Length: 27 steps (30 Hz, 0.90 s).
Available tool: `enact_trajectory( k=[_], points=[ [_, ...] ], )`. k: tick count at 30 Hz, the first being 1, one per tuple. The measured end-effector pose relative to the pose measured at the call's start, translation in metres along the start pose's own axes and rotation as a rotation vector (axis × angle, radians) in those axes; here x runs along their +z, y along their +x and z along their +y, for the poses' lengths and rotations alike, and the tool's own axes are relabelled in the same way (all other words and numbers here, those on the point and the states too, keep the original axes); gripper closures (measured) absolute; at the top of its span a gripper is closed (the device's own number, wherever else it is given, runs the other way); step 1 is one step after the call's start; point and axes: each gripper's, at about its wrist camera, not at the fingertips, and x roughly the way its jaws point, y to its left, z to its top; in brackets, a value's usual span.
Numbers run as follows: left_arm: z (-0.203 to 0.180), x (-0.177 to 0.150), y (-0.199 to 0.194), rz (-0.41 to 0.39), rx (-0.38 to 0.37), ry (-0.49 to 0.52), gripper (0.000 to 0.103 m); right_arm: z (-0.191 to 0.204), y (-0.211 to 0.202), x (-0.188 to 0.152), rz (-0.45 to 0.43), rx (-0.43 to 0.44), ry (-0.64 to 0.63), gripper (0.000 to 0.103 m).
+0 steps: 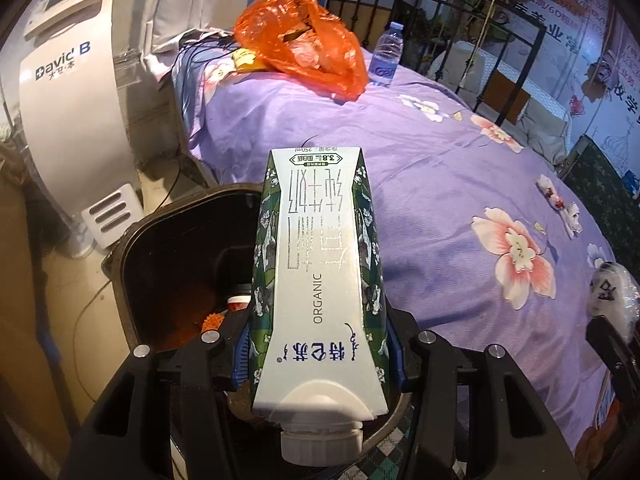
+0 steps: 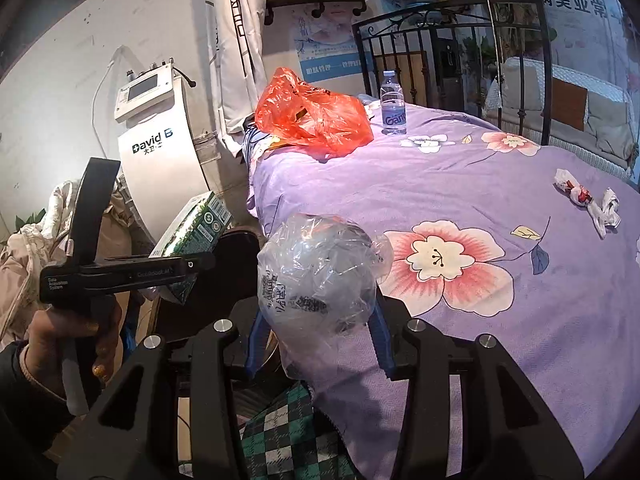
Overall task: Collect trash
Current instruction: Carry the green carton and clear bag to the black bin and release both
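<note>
My left gripper (image 1: 318,356) is shut on a white and green milk carton (image 1: 316,276), cap toward the camera, held over the edge of a dark bin (image 1: 176,264) beside the bed. The carton (image 2: 196,224) and left gripper (image 2: 176,268) also show in the right wrist view. My right gripper (image 2: 316,340) is shut on a crumpled clear plastic bag (image 2: 320,272) above the bed's near edge. Crumpled white wrappers (image 2: 588,200) lie on the purple floral bedspread (image 2: 460,184) at the right; they also show in the left wrist view (image 1: 560,204).
An orange plastic bag (image 1: 300,40) and a water bottle (image 1: 386,56) sit at the far end of the bed. A white David B machine (image 1: 68,120) stands left of the bin. A black metal bed frame (image 2: 440,40) is behind. The bin holds orange bits and a small bottle (image 1: 238,300).
</note>
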Motion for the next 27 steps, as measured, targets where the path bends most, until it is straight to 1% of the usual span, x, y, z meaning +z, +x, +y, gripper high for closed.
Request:
enact_trajectory(
  k=[2, 6, 11, 15, 18, 22, 23, 24, 25, 26, 27],
  points=[
    [0.007, -0.002, 0.016, 0.058, 0.015, -0.016, 0.053, -0.001, 0.000, -0.002, 0.004, 0.000, 0.005, 0.059],
    [0.025, -0.012, 0.045, 0.165, 0.015, -0.068, 0.053, -0.001, 0.001, -0.005, 0.011, 0.000, 0.007, 0.059],
    [0.037, -0.021, 0.065, 0.250, 0.021, -0.100, 0.053, 0.000, 0.003, -0.009, 0.024, 0.005, 0.010, 0.059],
    [0.040, -0.025, 0.077, 0.318, 0.000, -0.126, 0.053, 0.000, 0.005, -0.011, 0.031, 0.010, 0.018, 0.059],
    [0.044, -0.029, 0.087, 0.367, 0.000, -0.142, 0.053, 0.001, 0.006, -0.012, 0.033, 0.012, 0.019, 0.059],
    [0.052, -0.036, 0.099, 0.431, -0.036, -0.197, 0.052, 0.001, 0.005, -0.013, 0.032, 0.010, 0.020, 0.059],
    [0.052, -0.037, 0.101, 0.441, -0.035, -0.197, 0.050, 0.001, 0.006, -0.013, 0.033, 0.009, 0.020, 0.059],
    [0.053, -0.037, 0.101, 0.445, -0.026, -0.194, 0.043, 0.001, 0.006, -0.014, 0.034, 0.009, 0.021, 0.059],
    [0.052, -0.037, 0.101, 0.447, -0.016, -0.192, 0.038, 0.001, 0.006, -0.014, 0.034, 0.009, 0.023, 0.059],
    [0.053, -0.038, 0.100, 0.446, -0.015, -0.194, 0.030, 0.001, 0.007, -0.014, 0.034, 0.009, 0.026, 0.059],
    [0.054, -0.038, 0.097, 0.440, -0.022, -0.197, 0.029, 0.001, 0.007, -0.014, 0.035, 0.010, 0.028, 0.059]
  ],
)
